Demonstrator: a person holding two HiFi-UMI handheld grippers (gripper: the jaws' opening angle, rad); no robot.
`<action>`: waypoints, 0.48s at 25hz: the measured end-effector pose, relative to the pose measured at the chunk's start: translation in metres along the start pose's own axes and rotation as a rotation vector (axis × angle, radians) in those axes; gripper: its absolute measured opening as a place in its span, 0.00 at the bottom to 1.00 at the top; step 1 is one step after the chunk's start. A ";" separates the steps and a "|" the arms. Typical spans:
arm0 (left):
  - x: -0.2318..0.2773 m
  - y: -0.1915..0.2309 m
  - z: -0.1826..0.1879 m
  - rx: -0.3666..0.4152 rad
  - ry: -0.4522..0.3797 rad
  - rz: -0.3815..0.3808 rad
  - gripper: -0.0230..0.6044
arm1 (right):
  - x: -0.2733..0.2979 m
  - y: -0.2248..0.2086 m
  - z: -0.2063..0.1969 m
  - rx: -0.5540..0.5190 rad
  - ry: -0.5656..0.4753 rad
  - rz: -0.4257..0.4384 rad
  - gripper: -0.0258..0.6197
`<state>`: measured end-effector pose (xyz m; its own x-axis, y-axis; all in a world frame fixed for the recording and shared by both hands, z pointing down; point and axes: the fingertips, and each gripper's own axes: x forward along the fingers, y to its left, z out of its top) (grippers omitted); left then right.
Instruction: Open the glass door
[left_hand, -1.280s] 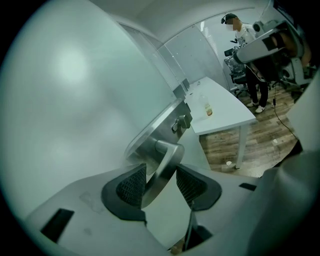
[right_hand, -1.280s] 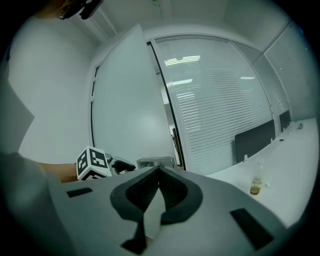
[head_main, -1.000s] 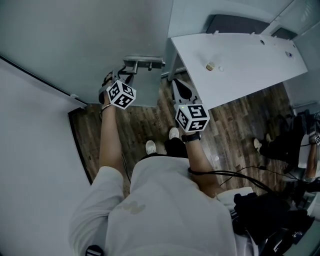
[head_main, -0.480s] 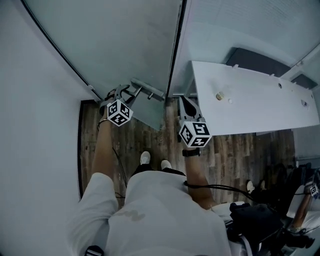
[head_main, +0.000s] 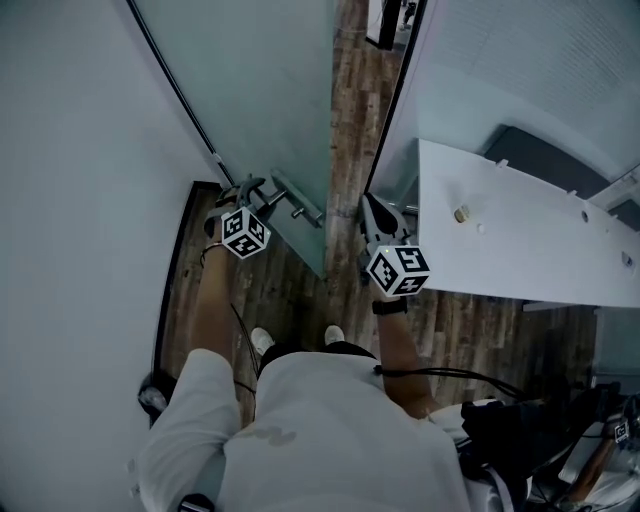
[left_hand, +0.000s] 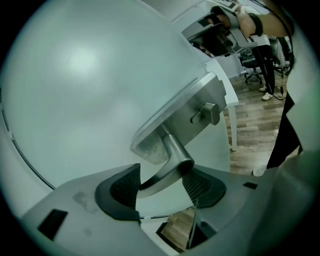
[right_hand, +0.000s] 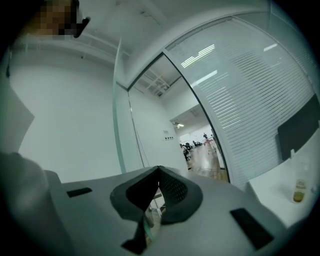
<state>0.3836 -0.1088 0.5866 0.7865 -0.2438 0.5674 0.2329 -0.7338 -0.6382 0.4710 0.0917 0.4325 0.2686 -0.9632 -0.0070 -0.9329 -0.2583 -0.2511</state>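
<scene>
The frosted glass door (head_main: 270, 100) stands swung open, its free edge pointing at me. Its metal lever handle (head_main: 295, 205) sits on a steel lock plate (left_hand: 185, 115). My left gripper (head_main: 255, 190) reaches to that handle from the left. In the left gripper view the lever (left_hand: 172, 150) lies between the jaws of the left gripper (left_hand: 162, 177), which are opening, with slack around it. My right gripper (head_main: 372, 205) hovers beside the door's edge, pointing level through the doorway. Its pads (right_hand: 159, 172) meet at the tips with nothing between them.
A white desk (head_main: 540, 250) with a small bottle (head_main: 461, 214) stands to the right, behind a glass partition with blinds (head_main: 520, 70). A white wall (head_main: 70, 200) closes the left side. Wood floor (head_main: 355, 100) runs through the doorway. Another person (left_hand: 265, 45) stands behind.
The door has swung open toward the left wall, and a strip of corridor floor now shows beside it. Both grippers moved along with the door; the left stays at the handle.
</scene>
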 end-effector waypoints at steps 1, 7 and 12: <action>-0.005 0.000 -0.004 0.001 -0.012 0.006 0.42 | 0.002 0.008 0.002 -0.005 -0.013 0.030 0.04; -0.031 -0.006 -0.028 0.014 -0.053 0.019 0.42 | 0.023 0.047 0.006 -0.073 -0.022 0.117 0.04; -0.056 -0.009 -0.051 0.026 -0.080 0.008 0.42 | 0.046 0.090 0.000 -0.107 -0.007 0.170 0.04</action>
<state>0.3085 -0.1209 0.5872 0.8311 -0.1977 0.5198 0.2407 -0.7148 -0.6567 0.3993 0.0237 0.4100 0.1069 -0.9931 -0.0474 -0.9849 -0.0992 -0.1417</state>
